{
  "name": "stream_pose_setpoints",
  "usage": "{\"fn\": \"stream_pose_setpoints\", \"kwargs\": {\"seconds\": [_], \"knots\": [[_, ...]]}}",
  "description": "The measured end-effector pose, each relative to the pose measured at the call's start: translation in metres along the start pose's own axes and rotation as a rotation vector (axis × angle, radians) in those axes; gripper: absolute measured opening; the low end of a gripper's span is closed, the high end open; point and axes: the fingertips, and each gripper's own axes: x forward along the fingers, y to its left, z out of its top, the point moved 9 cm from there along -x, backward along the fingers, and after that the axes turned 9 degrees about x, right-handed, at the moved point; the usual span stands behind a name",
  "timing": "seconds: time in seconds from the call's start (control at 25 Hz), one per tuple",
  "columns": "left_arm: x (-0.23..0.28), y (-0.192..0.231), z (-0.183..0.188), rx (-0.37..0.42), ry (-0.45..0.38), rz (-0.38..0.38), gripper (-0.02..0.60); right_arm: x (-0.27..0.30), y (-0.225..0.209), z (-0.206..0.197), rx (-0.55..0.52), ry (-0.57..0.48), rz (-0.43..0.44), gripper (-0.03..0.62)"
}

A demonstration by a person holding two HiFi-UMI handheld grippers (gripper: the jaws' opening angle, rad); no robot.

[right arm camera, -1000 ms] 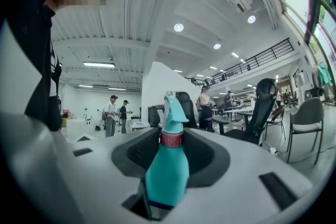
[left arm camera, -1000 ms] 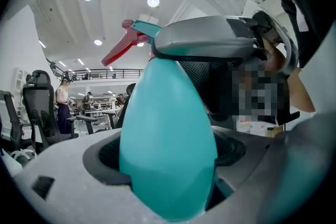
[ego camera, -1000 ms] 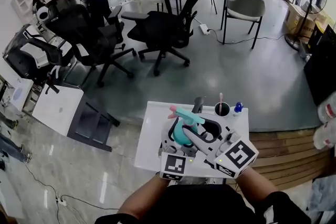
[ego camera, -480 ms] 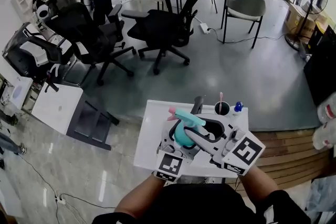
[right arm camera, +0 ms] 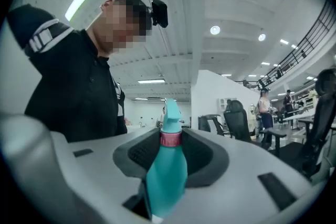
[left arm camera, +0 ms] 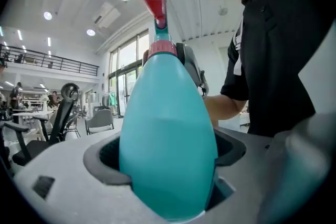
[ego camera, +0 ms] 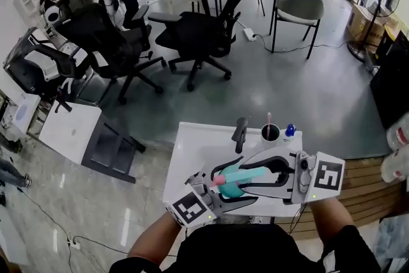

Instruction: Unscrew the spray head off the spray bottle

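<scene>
Above the front edge of the worktop [ego camera: 192, 156], the spray bottle [ego camera: 234, 189] was held aloft with its spray head [ego camera: 248, 173] seated on the neck, so the unscrewing was judged unfinished. The left tool [left arm camera: 168, 162] was clamped round the teal body. The right tool [right arm camera: 170, 150], about half closed, pressed its pads on the pink collar [right arm camera: 170, 138] under the spray head.

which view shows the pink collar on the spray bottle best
The right gripper view: the pink collar sits centred between the jaws, its whole front band visible. The left gripper view shows it foreshortened, above the spray bottle's wide body. In the head view the collar is too small to make out.
</scene>
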Motion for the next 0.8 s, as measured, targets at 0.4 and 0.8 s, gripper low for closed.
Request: {"fn": "stream_pose_setpoints", "kwargs": {"seconds": [0.4,0.8], "knots": [[-0.006,0.025,-0.034,-0.121,0.080,0.302,0.454,-0.005,-0.022,-0.013,-0.014,-0.166,-0.311,0.178],[-0.010,0.036,-0.040,-0.054,0.191,0.510,0.453,0.004,-0.023,-0.017,0.040,-0.155,-0.491,0.166]]}}
